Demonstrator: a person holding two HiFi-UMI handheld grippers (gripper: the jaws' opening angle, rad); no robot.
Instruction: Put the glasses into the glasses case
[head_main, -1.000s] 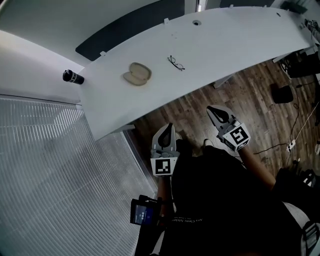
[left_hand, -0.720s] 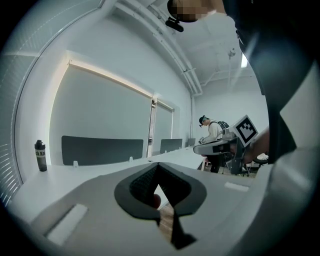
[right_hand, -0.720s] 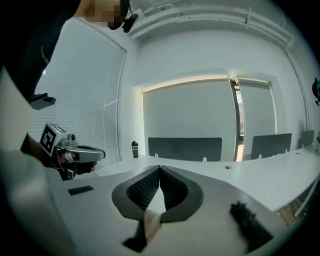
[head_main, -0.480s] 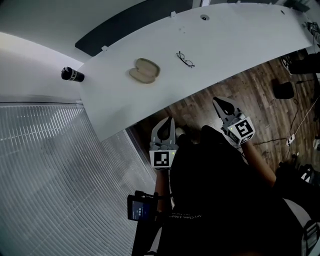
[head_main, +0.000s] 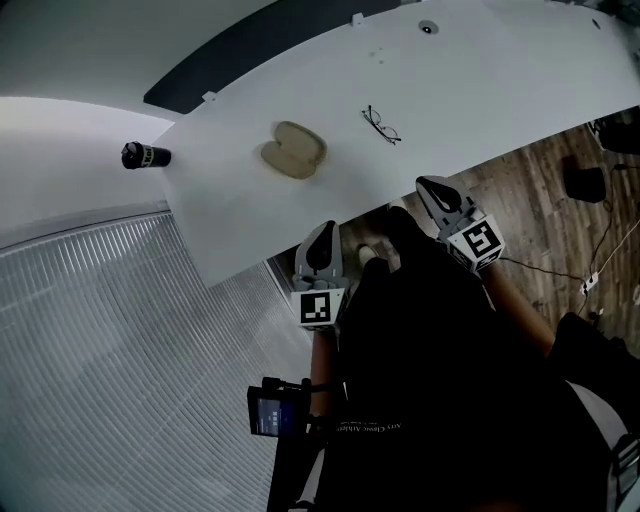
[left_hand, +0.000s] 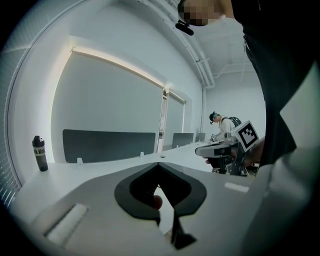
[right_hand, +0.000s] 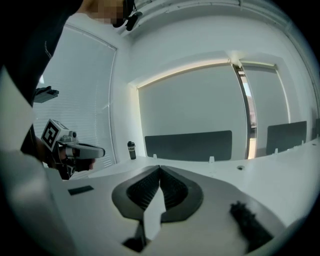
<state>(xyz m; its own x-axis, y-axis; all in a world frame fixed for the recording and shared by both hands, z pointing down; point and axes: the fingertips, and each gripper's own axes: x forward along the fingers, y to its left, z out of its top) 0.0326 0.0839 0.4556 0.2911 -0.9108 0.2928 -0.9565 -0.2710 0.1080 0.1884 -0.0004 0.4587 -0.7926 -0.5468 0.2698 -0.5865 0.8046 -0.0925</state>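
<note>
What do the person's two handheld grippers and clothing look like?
Both the left gripper and right gripper are pale grey shells with black-lined jaws, each carrying a white cube with black square markers. The person wears a black top.

Bare worktop (head_main: 260, 220) is lying open between its near edge and the glasses case (head_main: 294, 150) and glasses (head_main: 381, 125), which are sitting apart with a clear lane between them. A bottle (head_main: 145, 155) is standing by the left corner, well apart from both.
</note>
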